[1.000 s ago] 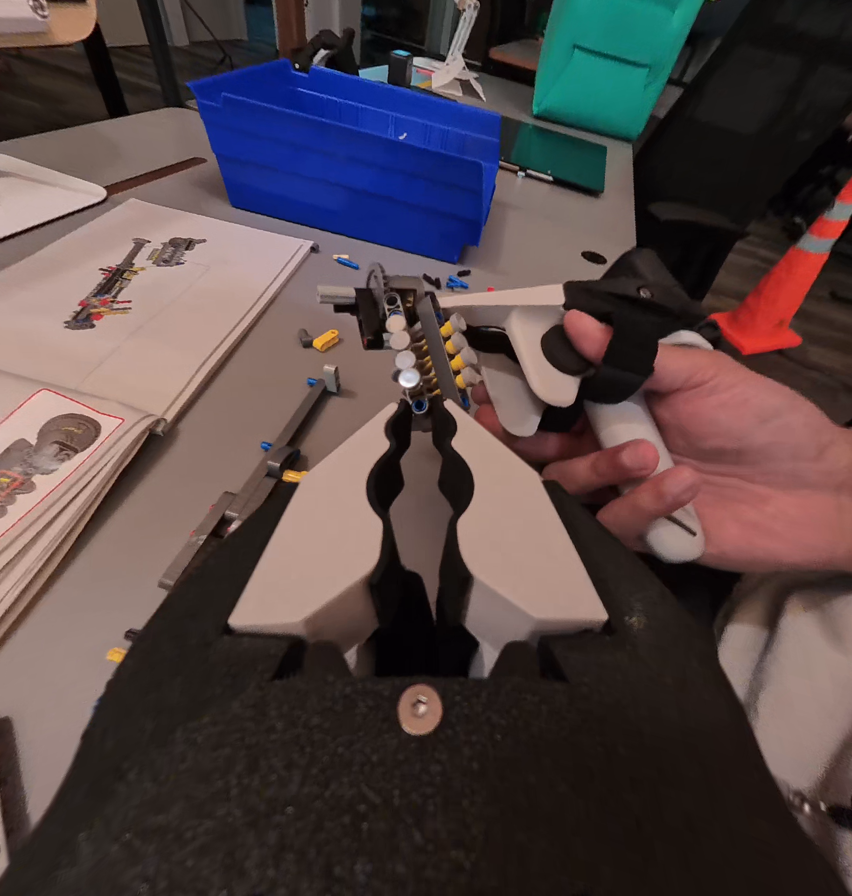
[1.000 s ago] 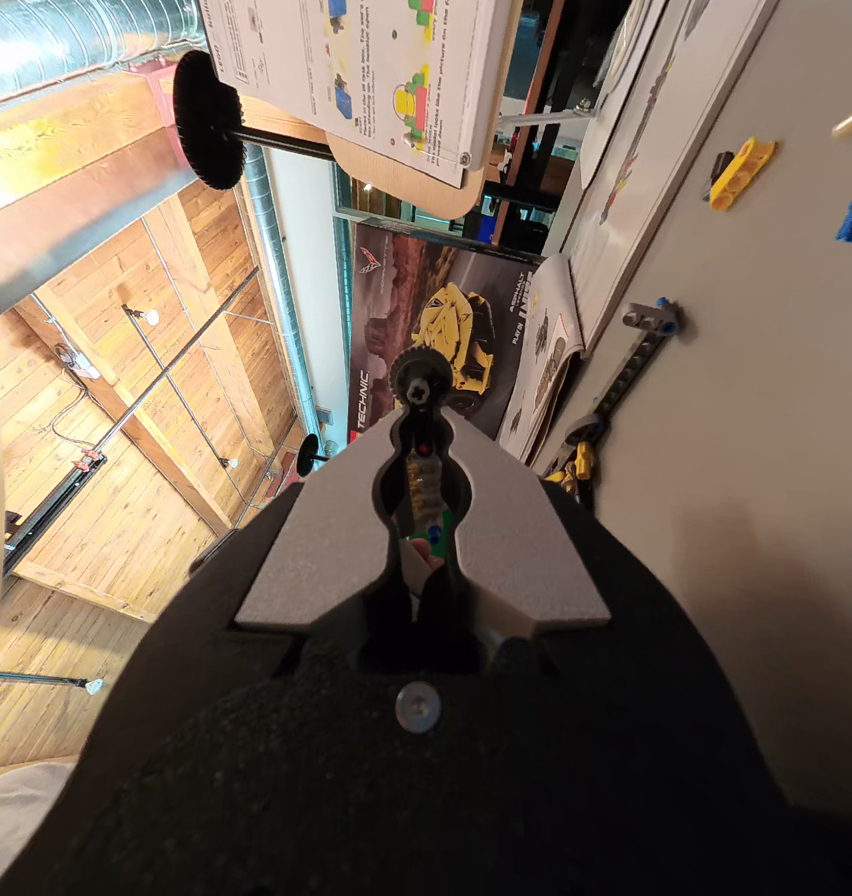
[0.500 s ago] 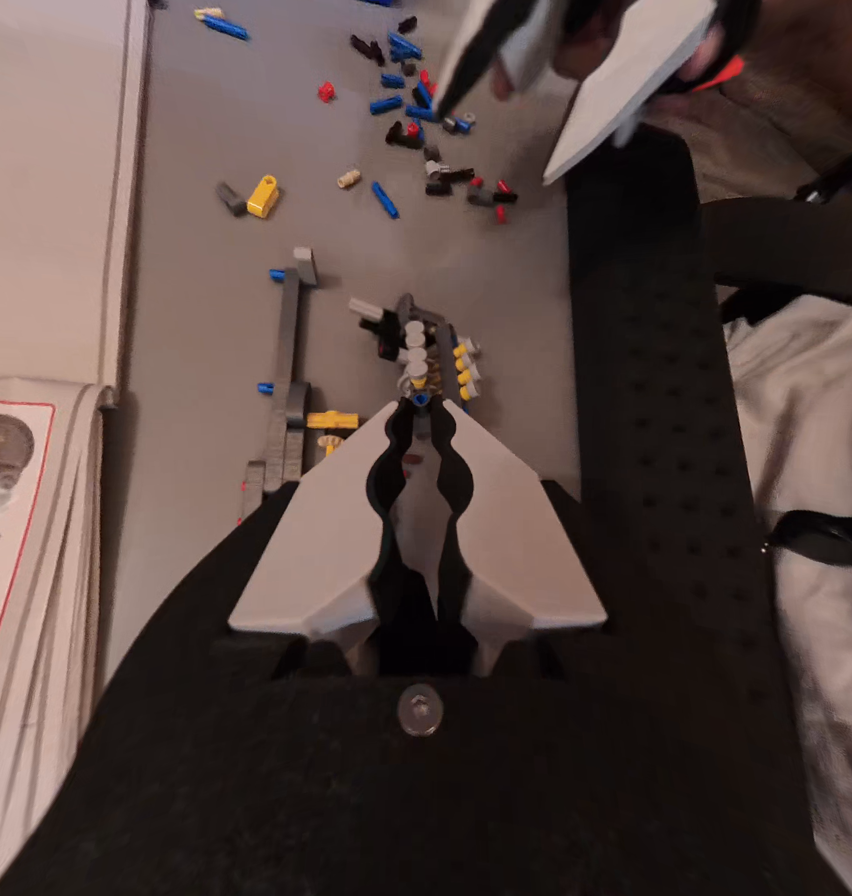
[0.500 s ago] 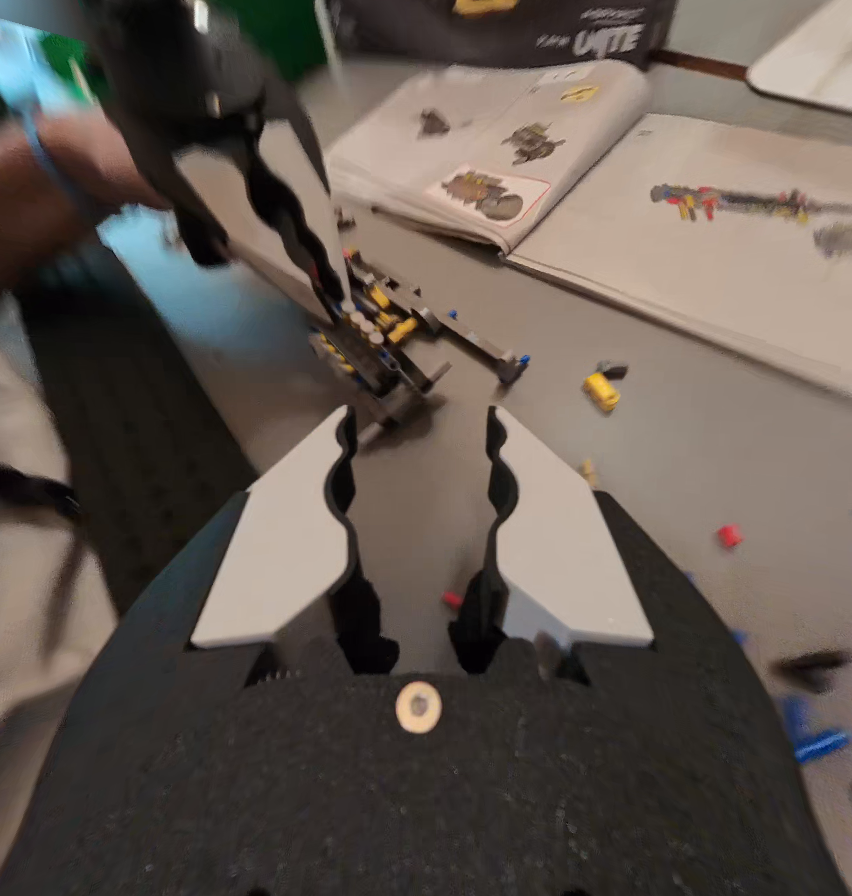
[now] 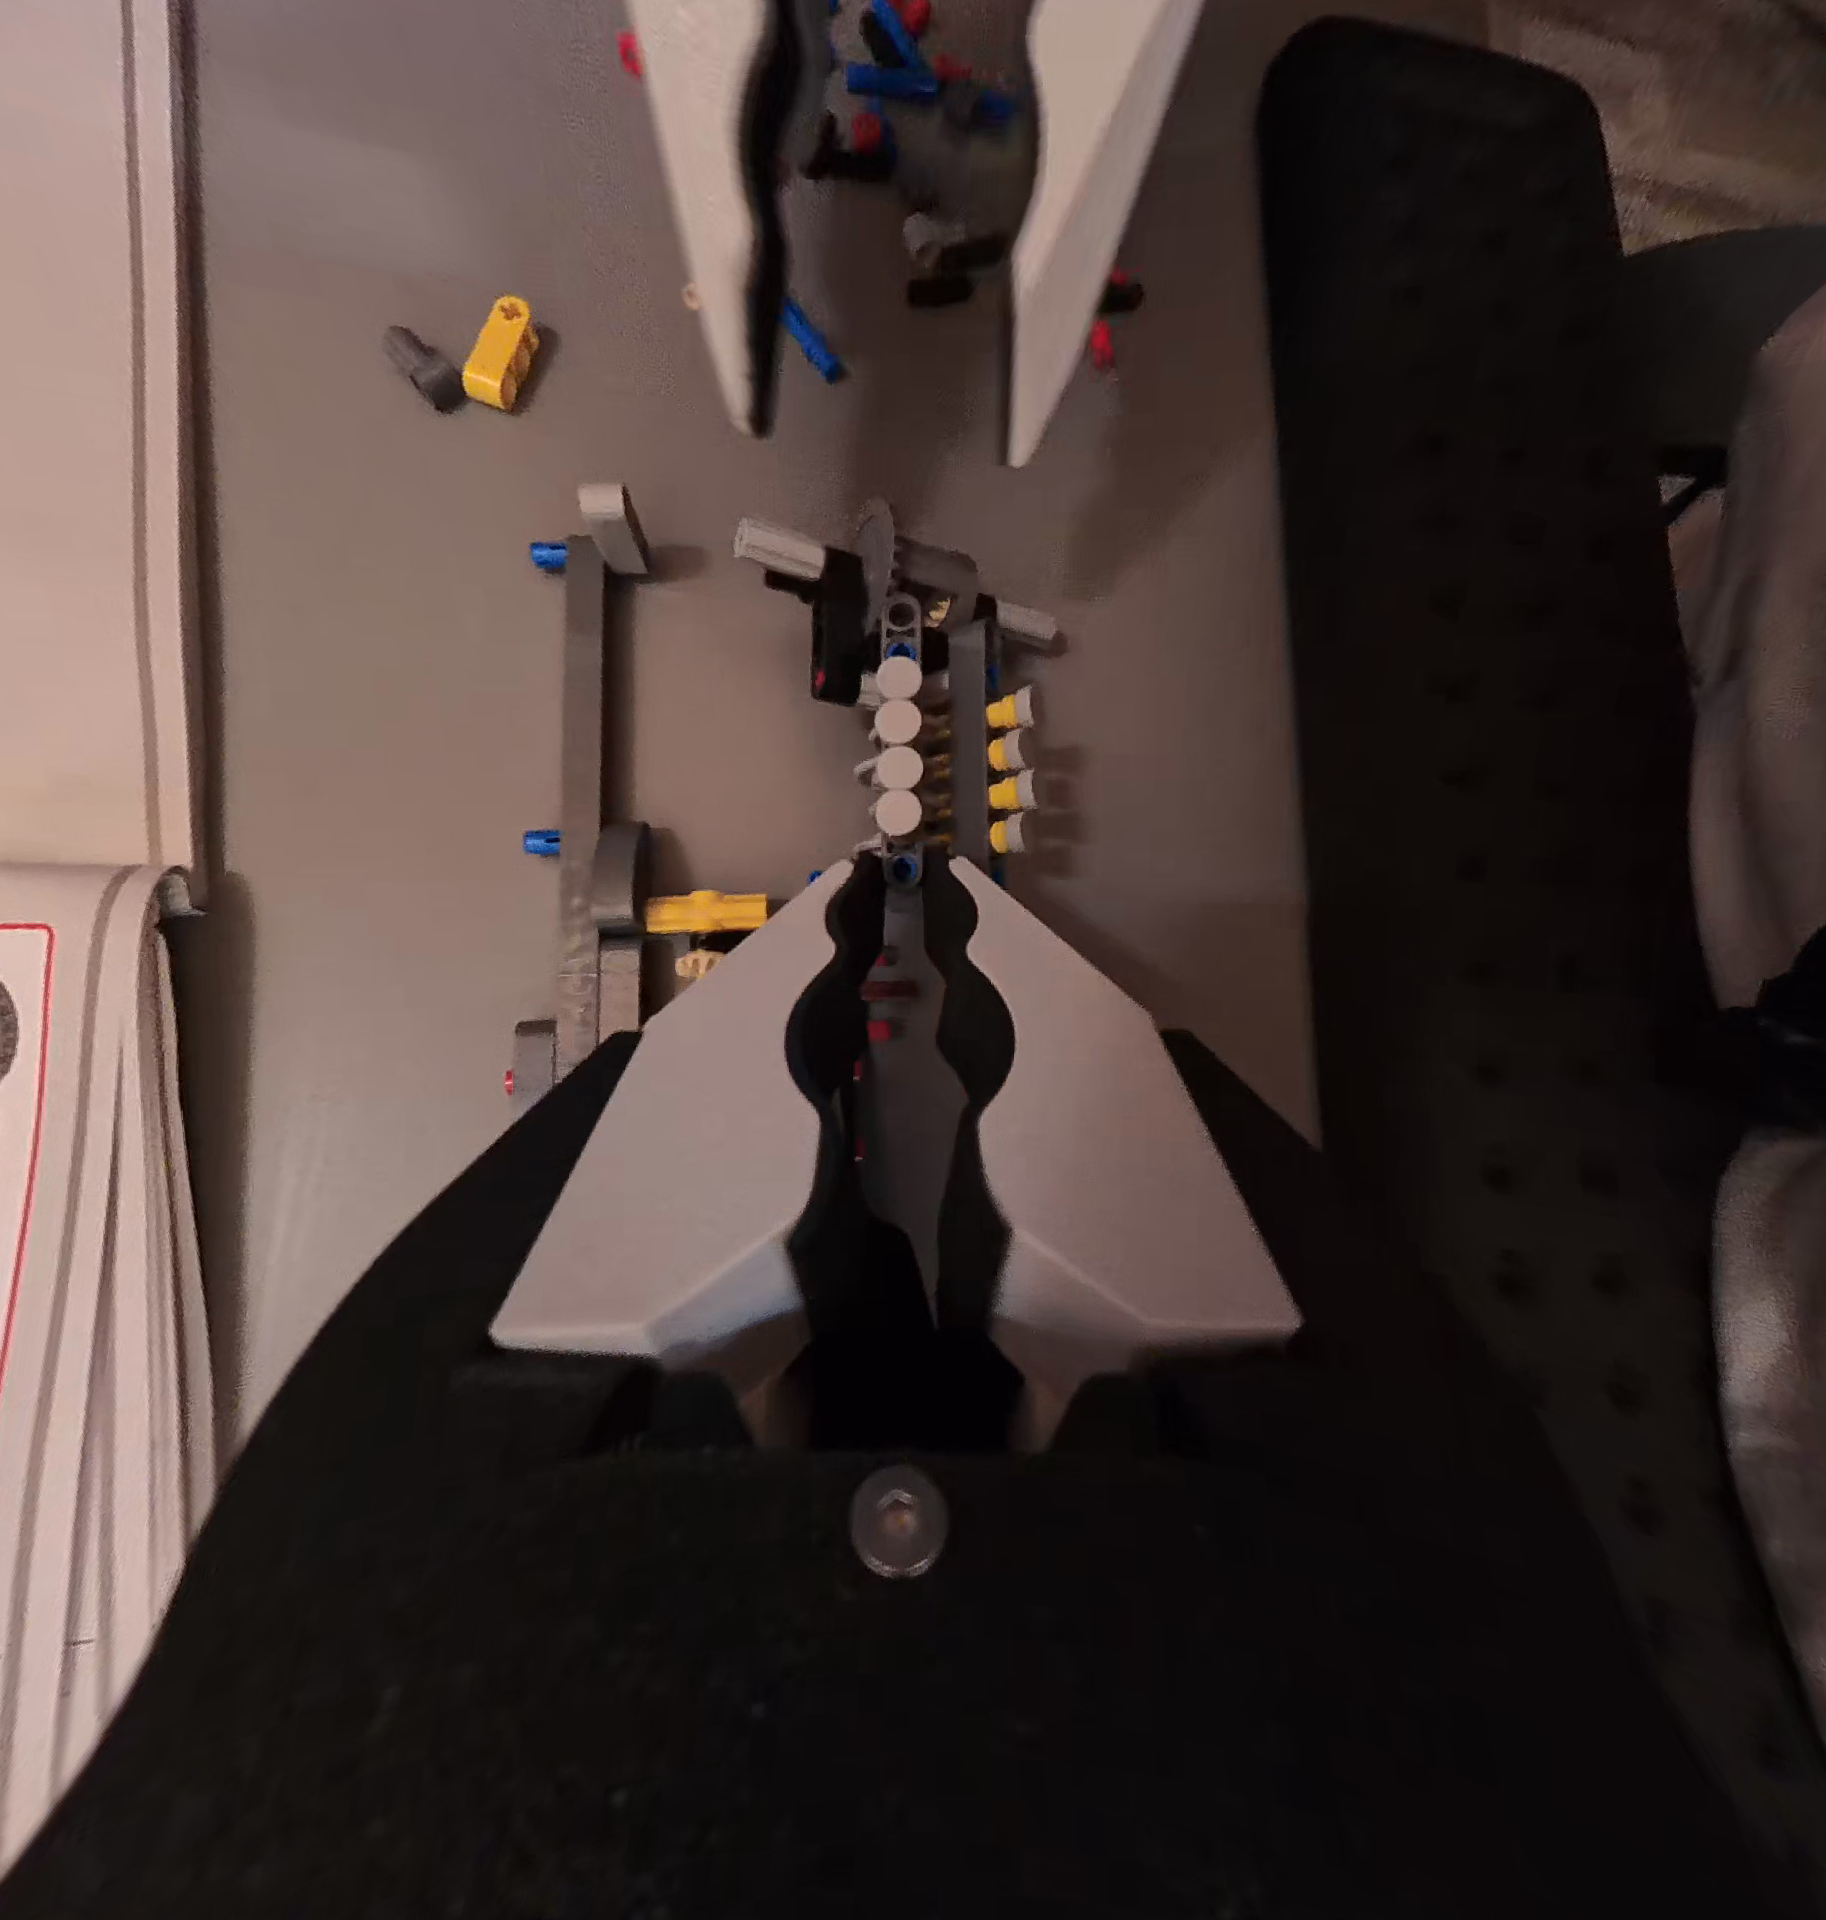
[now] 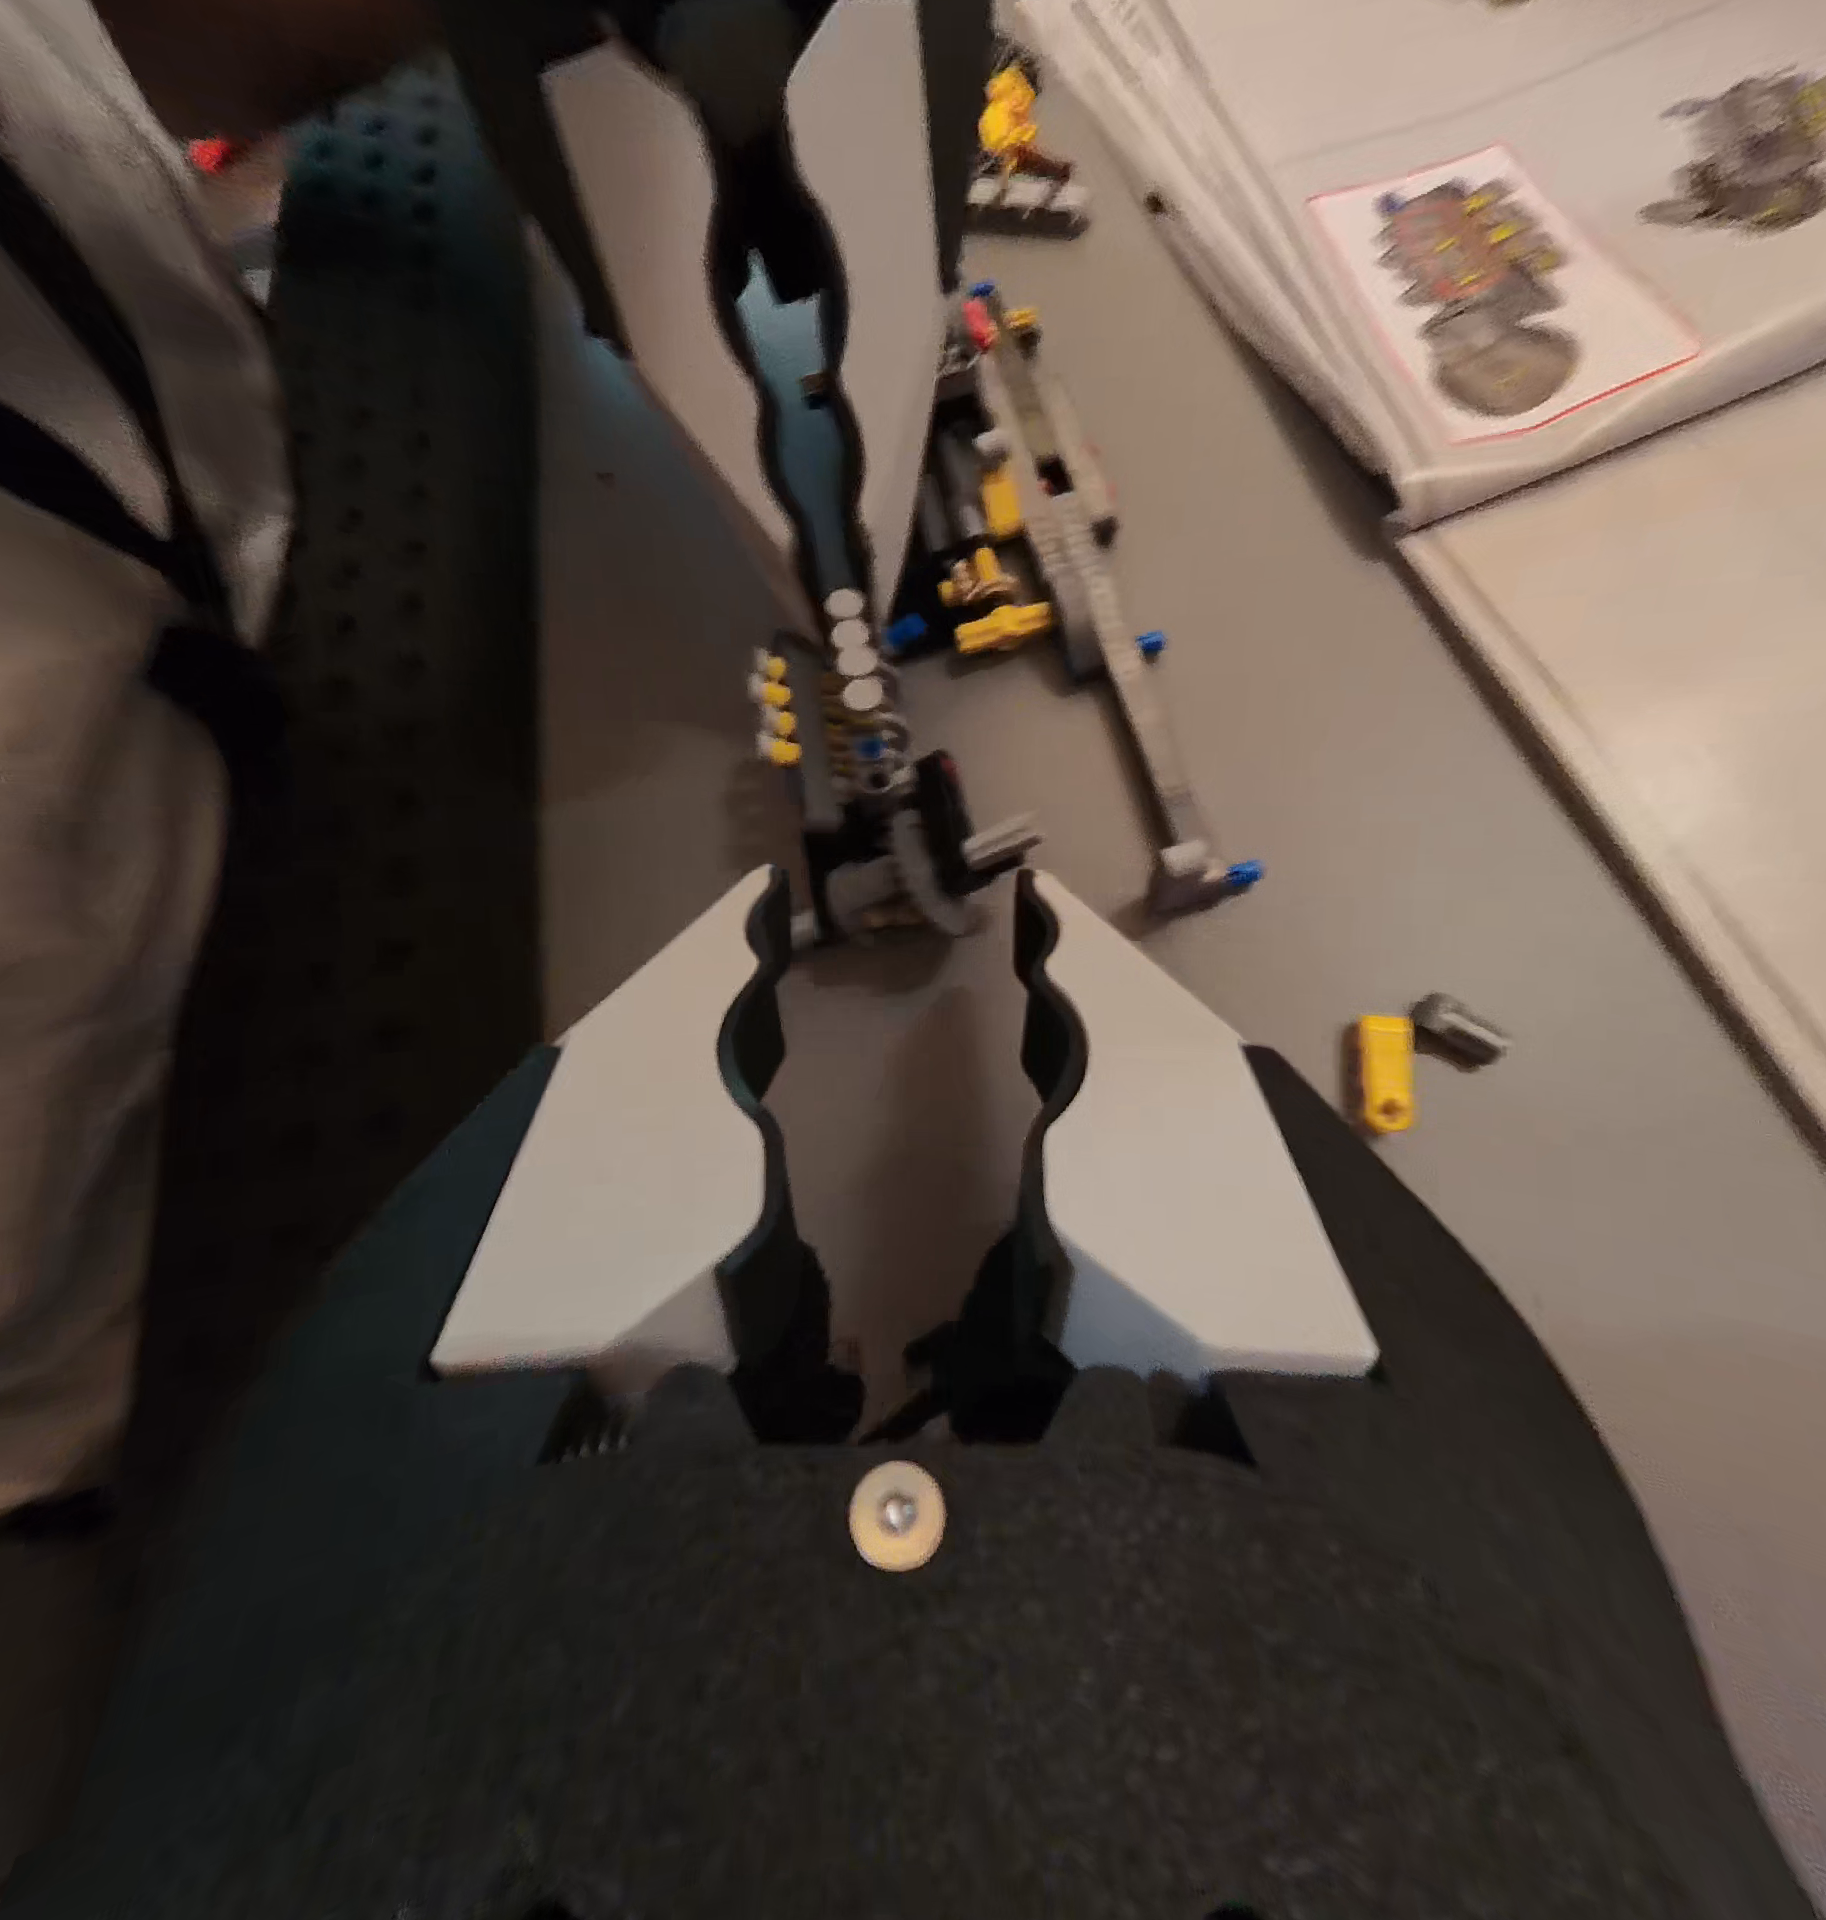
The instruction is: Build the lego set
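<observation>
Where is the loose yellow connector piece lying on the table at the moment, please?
In the left wrist view, the yellow connector lies upper left on the grey table, touching a small dark grey piece, near the instruction booklet.

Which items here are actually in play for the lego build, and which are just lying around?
In play:
- engine sub-assembly, clamped in left gripper
- right gripper, open, facing its gear end
- long grey beam assembly
- open instruction booklet

Lying about:
- yellow connector
- loose pin pile
- black chair armrest
</observation>
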A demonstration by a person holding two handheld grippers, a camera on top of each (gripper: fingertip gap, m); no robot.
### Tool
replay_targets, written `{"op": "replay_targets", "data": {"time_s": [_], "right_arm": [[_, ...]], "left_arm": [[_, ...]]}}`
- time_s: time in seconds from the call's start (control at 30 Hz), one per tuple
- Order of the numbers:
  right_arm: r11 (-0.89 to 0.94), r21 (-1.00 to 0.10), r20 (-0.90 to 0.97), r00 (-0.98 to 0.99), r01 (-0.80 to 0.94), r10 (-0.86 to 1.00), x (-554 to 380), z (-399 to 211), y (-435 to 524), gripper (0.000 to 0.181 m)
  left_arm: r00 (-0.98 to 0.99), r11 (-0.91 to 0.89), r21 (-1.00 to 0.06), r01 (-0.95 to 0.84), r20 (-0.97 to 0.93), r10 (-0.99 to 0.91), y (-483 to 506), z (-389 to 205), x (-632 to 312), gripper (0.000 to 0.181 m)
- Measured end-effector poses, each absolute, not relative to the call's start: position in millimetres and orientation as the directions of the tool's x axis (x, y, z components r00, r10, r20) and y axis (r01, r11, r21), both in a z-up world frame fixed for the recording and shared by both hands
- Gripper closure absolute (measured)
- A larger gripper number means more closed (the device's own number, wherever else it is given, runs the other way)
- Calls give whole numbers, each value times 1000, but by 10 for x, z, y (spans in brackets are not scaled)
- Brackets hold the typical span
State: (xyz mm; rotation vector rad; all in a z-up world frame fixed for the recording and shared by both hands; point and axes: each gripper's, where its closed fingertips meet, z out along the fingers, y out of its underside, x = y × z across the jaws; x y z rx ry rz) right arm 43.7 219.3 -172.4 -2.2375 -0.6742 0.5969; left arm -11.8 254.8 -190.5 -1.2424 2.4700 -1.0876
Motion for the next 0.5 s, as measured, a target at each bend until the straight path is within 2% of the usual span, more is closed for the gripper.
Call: {"op": "replay_targets", "data": {"time_s": [0.07, 0.27, 0.33, 0.43, 0.5], "right_arm": [[-630, -706, -218, 748, 322, 627, 384, -1817, 2123, 142], [-495, -726, 28, 740, 477, 672, 388, -1879, 2191, 168], [-492, -729, 20, 734, 475, 679, 414, -1869, 2234, 179], [-534, -704, -46, 721, 468, 692, 443, -1905, 2278, 179], [-526, -692, -27, 710, 495, 704, 476, -1879, 2299, 179]], "left_arm": [[-625, 366, -676, -640, 180, -759, 2549, -1913, -116, 175], [-620, 332, -697, -636, 205, -757, 2485, -1840, -65, 175], [-605, 301, -700, -648, 233, -761, 2484, -1810, -19, 175], [-581, 274, -694, -665, 250, -775, 2514, -1785, 37, 175], [-572, 283, -686, -670, 235, -786, 2559, -1795, 45, 175]]}}
